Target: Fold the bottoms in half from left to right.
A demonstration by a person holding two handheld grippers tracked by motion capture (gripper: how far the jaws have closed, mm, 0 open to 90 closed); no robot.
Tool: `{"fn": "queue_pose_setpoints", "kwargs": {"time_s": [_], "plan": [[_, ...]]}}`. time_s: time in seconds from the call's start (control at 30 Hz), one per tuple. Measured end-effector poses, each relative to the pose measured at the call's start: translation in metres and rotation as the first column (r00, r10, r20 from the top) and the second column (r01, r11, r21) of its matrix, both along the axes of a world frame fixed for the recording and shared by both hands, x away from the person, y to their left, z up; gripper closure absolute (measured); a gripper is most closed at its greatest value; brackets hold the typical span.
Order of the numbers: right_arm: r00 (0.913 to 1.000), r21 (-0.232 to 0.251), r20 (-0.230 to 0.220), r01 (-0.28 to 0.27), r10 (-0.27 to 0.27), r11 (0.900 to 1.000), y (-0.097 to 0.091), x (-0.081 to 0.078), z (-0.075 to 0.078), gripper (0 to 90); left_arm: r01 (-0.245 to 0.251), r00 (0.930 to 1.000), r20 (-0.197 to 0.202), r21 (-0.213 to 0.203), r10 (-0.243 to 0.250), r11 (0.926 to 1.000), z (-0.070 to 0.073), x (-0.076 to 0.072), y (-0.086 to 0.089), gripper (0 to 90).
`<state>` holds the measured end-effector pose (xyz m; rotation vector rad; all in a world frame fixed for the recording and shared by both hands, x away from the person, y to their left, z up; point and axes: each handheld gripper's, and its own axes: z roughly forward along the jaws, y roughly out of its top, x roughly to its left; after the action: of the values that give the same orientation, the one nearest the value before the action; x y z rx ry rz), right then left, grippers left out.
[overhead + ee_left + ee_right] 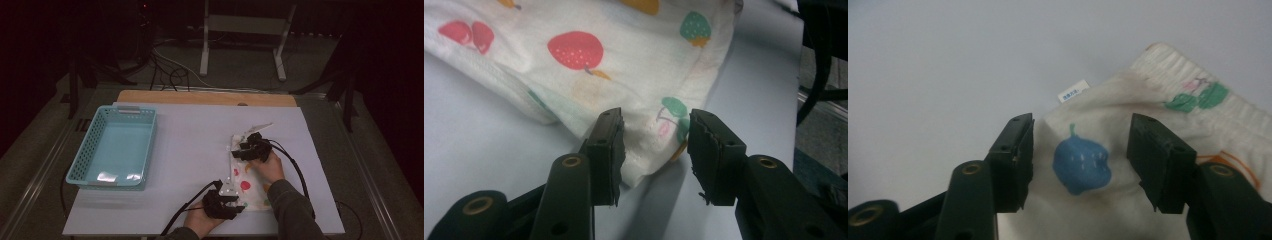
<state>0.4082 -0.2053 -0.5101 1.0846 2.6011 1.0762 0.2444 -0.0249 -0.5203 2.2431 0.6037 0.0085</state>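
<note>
Folded fruit-print cloth (pixel 248 181) on the desk (pixel 190 150), well right of the basket (pixel 114 147): my left claw (pixel 655 150) and right claw (pixel 1079 160), both spread, straddle opposite ends; I should pinch full thickness before lifting.

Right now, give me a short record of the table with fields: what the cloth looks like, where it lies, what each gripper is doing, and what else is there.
cloth: white fruit-print cloth, folded, flat on the table's right half
left gripper: left gripper at the near corner of the cloth, jaws apart, corner between them, not pinched
right gripper: right gripper at the far end of the cloth, jaws apart over a blue fruit print
label: small white tag at the cloth's edge
basket: light blue basket on the left, nothing in it
surface: white table
</note>
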Motion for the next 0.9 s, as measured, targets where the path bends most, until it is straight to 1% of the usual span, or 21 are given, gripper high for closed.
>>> {"fn": "queue_pose_setpoints", "kwargs": {"time_s": [0.03,0.07,0.1,0.13,0.17,0.2,0.23,0.27,0.3,0.37,0.4,0.47,0.57,0.63,0.67,0.7,0.77,0.83,0.87,0.9], "plan": [[1.0000,-0.014,0.009,-0.002,0.002,0.9999,0.001,0.000,-0.002,49.2,0.000,0.9999,0.013,0.013,0.000,0.9999,0.000,0.000,-0.001,57.6],[0.9998,-0.032,0.019,-0.004,0.005,0.9995,0.003,0.000,-0.004,52.6,-0.003,0.9994,0.034,0.026,0.002,0.9997,0.001,-0.002,-0.002,58.0],[0.9998,-0.032,0.019,-0.004,0.005,0.9995,0.003,0.000,-0.004,52.6,-0.003,0.9994,0.034,0.026,0.002,0.9997,0.001,-0.002,-0.002,60.3],[0.9996,-0.049,0.026,-0.006,0.007,0.9988,0.004,0.000,-0.006,55.7,-0.015,0.9967,0.081,0.057,0.010,0.9983,0.001,-0.005,-0.005,60.3],[0.9996,-0.028,0.026,-0.005,0.005,0.9996,0.006,-0.001,-0.007,66.8,-0.022,0.9953,0.096,0.065,0.016,0.9976,0.001,-0.006,-0.005,68.6],[0.9996,-0.028,0.025,-0.012,0.013,0.9995,0.006,0.000,-0.007,70.4,-0.030,0.9935,0.112,0.078,0.021,0.9965,0.001,-0.006,-0.007,72.6],[0.9994,-0.030,0.032,-0.013,0.014,0.9995,0.007,0.000,-0.007,74.4,-0.042,0.9926,0.117,0.081,0.032,0.9959,0.001,-0.006,-0.007,77.9],[0.9994,-0.031,0.031,-0.011,0.012,0.9994,0.007,0.001,-0.007,77.5,-0.049,0.9932,0.109,0.076,0.041,0.9959,0.002,-0.004,-0.007,82.1],[0.9995,-0.033,0.031,-0.008,0.009,0.9994,0.007,0.002,-0.007,81.7,-0.048,0.9938,0.104,0.076,0.040,0.9959,0.002,-0.003,-0.007,84.7],[0.9998,-0.030,0.022,-0.002,0.002,0.9995,0.006,0.004,-0.007,86.0,-0.042,0.9937,0.107,0.079,0.034,0.9960,0.002,-0.003,-0.007,86.5],[0.9999,-0.027,0.013,0.002,-0.002,0.9996,0.006,0.004,-0.006,86.3,-0.037,0.9941,0.104,0.077,0.029,0.9963,0.003,-0.003,-0.006,86.6],[0.9999,-0.028,0.014,-0.003,0.004,0.9996,0.006,0.005,-0.005,86.8,-0.034,0.9949,0.097,0.070,0.027,0.9970,0.005,-0.002,-0.003,86.7],[0.9999,-0.012,0.013,0.011,-0.010,0.9999,0.008,0.005,-0.003,87.0,-0.029,0.9946,0.102,0.070,0.022,0.9971,0.010,-0.001,0.004,86.7],[0.9997,0.012,0.011,0.020,-0.020,0.9997,0.011,0.005,-0.001,87.0,-0.026,0.9942,0.106,0.074,0.018,0.9969,0.013,-0.001,0.010,86.7],[0.9997,0.016,0.013,0.019,-0.019,0.9997,0.013,0.006,0.000,87.0,-0.025,0.9941,0.107,0.076,0.017,0.9967,0.014,-0.001,0.014,86.7],[0.9996,0.022,0.016,0.022,-0.022,0.9995,0.015,0.006,0.001,87.0,-0.027,0.9939,0.108,0.081,0.018,0.9964,0.016,-0.001,0.019,86.7],[0.9998,0.025,0.013,0.012,-0.013,0.9996,0.021,0.007,0.002,86.9,-0.036,0.9946,0.100,0.073,0.029,0.9967,0.018,0.000,0.029,86.7],[0.9999,0.035,0.010,0.012,-0.013,0.9993,0.028,0.007,0.005,86.8,-0.043,0.9935,0.108,0.082,0.034,0.9957,0.021,-0.001,0.040,86.7],[0.9999,0.038,0.010,0.004,-0.004,0.9993,0.032,0.008,0.006,86.8,-0.048,0.9932,0.110,0.082,0.039,0.9955,0.022,-0.001,0.045,86.7],[1.0000,0.039,0.009,-0.001,0.001,0.9992,0.037,0.009,0.007,86.7,-0.048,0.9932,0.110,0.082,0.039,0.9955,0.022,-0.001,0.045,86.7]]}}
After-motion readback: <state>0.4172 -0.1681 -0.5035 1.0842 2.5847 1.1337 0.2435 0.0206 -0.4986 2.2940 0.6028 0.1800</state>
